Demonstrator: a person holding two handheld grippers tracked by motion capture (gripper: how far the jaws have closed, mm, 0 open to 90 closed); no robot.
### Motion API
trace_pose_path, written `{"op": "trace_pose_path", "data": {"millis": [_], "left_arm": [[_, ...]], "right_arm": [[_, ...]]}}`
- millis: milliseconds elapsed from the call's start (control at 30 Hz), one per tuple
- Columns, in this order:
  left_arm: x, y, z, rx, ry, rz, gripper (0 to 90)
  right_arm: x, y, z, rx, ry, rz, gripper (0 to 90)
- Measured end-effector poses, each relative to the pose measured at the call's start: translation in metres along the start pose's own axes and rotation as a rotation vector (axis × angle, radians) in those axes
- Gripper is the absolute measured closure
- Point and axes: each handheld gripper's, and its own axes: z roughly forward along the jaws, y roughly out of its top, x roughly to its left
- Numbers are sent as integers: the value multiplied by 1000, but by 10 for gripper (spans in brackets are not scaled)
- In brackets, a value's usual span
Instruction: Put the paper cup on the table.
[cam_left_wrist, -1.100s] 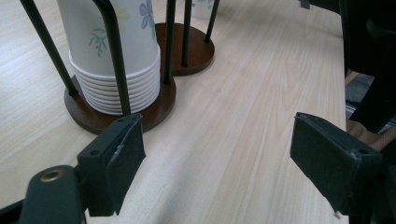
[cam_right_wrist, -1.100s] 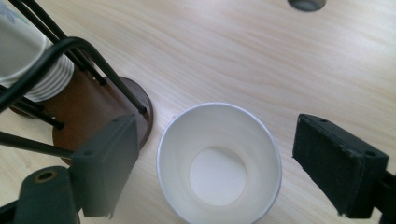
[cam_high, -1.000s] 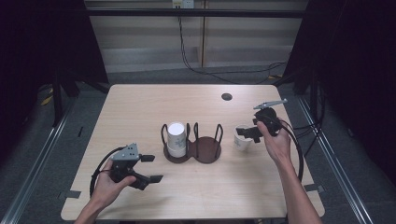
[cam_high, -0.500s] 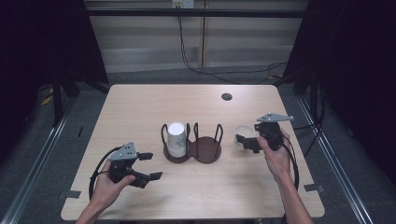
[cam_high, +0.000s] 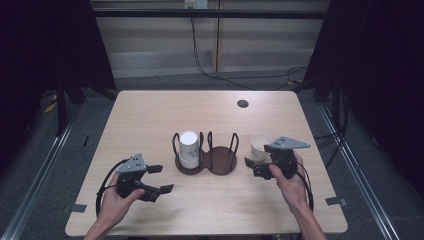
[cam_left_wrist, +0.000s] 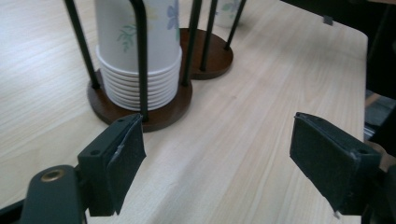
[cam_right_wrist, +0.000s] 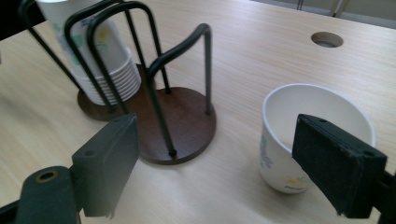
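Note:
A dark wooden two-bay cup holder with black wire hoops stands mid-table. Its left bay holds an upside-down stack of white paper cups; the right bay is bare. One paper cup stands upright on the table just right of the holder. My right gripper is open beside it. In the right gripper view the cup sits just ahead of the right jaw, untouched by my right gripper. My left gripper is open, low at the front left. In its view my left gripper faces the stack.
A round cable hole lies in the table's far right part. Bare wood surrounds the holder on all sides. Dark curtains and metal floor rails flank the table, and cables lie on the floor behind it.
My right gripper has come down and toward the near edge. The single cup it had at its jaws now stands free on the table. The left gripper has hardly moved.

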Motion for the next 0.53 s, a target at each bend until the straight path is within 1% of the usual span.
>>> {"op": "trace_pose_path", "data": {"millis": [33, 67, 100, 133, 200, 233, 267, 300, 400, 433, 467, 500, 533], "left_arm": [[0, 0, 0, 2, -3, -2, 177], [-1, 0, -1, 1, -3, 1, 176], [-1, -1, -1, 2, 0, 6, 176], [-1, -1, -1, 3, -2, 9, 176], [-1, -1, 0, 3, -2, 11, 176], [-2, -2, 1, 7, -6, 0, 176], [-2, -2, 2, 18, -10, 0, 173], [-3, -2, 3, 18, -12, -8, 173], [-3, -2, 6, 32, -17, -8, 173], [-4, -3, 7, 33, -14, -7, 173], [-3, -3, 7, 34, -6, -1, 175], [-4, -4, 9, 30, -5, -7, 177], [-3, -4, 9, 37, 2, 2, 183]], "right_arm": [[3, 0, -1, -10, -5, 2, 148], [5, -1, -2, -15, 5, 8, 147], [7, -2, -3, -23, 11, -1, 146], [10, -4, -4, -24, 3, 2, 147], [16, -9, -3, -16, 32, 4, 145], [19, -12, -2, -7, 36, 9, 146], [22, -16, -2, -8, 33, 5, 148], [24, -20, -2, -15, 28, 3, 147], [26, -30, 0, -37, 23, 25, 146], [27, -32, 1, -33, 23, 23, 146], [29, -35, 1, -31, 33, 25, 147], [30, -37, 2, -44, 63, 30, 146], [31, -39, 3, -42, 80, 25, 146]]}}
